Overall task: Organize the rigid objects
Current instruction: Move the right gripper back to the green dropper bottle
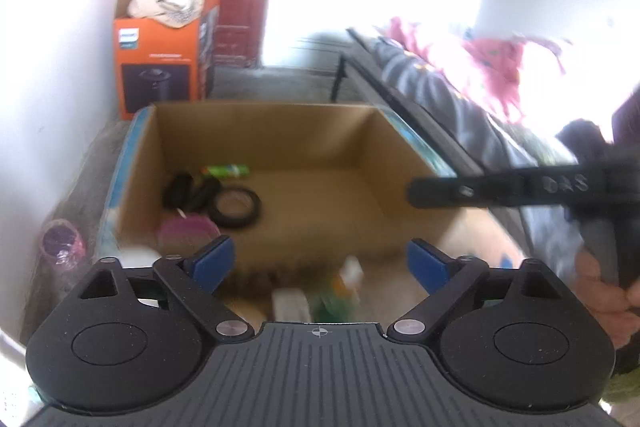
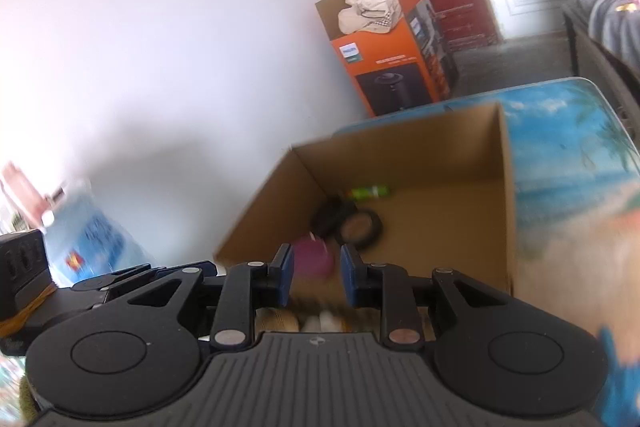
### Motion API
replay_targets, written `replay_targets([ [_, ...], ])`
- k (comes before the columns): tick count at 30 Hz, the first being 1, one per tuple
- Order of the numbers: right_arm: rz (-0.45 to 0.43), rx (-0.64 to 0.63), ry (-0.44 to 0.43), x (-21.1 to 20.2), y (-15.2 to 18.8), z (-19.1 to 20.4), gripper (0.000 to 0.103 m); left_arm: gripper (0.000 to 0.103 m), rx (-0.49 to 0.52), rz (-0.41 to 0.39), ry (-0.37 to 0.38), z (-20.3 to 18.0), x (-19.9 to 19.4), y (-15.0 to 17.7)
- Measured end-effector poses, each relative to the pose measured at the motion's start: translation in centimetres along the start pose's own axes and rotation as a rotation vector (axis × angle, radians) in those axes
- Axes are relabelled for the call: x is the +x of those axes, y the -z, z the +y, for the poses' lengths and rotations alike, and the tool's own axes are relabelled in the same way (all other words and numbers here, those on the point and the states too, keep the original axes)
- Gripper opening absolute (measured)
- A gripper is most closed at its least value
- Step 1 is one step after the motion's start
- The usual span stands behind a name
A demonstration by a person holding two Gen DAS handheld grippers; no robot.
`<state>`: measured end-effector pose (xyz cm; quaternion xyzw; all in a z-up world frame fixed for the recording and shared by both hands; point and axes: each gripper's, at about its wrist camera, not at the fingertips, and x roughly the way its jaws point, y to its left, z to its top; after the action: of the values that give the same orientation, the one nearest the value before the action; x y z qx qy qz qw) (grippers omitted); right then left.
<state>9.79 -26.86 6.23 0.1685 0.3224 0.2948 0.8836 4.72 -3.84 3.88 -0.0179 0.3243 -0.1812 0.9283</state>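
Observation:
An open cardboard box [image 1: 372, 147] stands ahead in both views. Inside it lie a green tube [image 1: 226, 170], black rings [image 1: 236, 207] and a magenta round object [image 1: 188, 229]. My left gripper [image 1: 320, 261] hovers at the box's near edge, open wide with nothing between its blue pads [image 1: 212, 261]. My right gripper [image 2: 318, 275] hangs above the same box [image 2: 440, 163], its pads [image 2: 286, 273] a narrow gap apart and holding nothing. In the left wrist view the right gripper [image 1: 418, 193] reaches in from the right, side-on, over the box's right wall.
Blurred bottles [image 1: 340, 287] stand just before the box. A pink cup [image 1: 60, 247] sits at the left. An orange appliance carton [image 1: 160, 67] stands by the wall and red door. A bed with clothes [image 1: 480, 75] lies to the right. The box rests on a beach-print surface [image 2: 568, 147].

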Motion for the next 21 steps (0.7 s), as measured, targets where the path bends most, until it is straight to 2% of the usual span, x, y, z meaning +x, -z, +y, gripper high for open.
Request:
replay_targets([
  [3,0.008,-0.056,0.041,0.9,2.0,0.9,0.028,0.098,0.073,-0.01,0.015,-2.0,0.6,3.1],
  [6,0.02,-0.084,0.046,2.1,2.6,1.5,0.028,0.096,0.128,0.013,-0.007,-3.8,1.9,5.1],
  [8,0.026,-0.092,0.041,2.5,2.8,1.8,0.028,0.091,0.157,0.018,-0.037,-4.8,2.8,5.9],
  [10,0.023,-0.114,0.056,2.9,2.9,2.1,0.028,0.076,0.181,0.014,-0.072,-5.4,3.6,6.2],
  [15,0.051,-0.144,0.056,4.3,3.3,2.0,0.026,0.06,0.215,-0.014,-0.127,-5.8,5.0,6.3],
  [19,0.068,-0.16,0.076,5.6,3.2,1.8,0.025,0.049,0.225,-0.023,-0.188,-5.9,6.4,6.2],
  [21,0.076,-0.172,0.082,5.9,3.2,1.8,0.024,0.048,0.215,-0.024,-0.19,-5.7,6.9,6.1],
])
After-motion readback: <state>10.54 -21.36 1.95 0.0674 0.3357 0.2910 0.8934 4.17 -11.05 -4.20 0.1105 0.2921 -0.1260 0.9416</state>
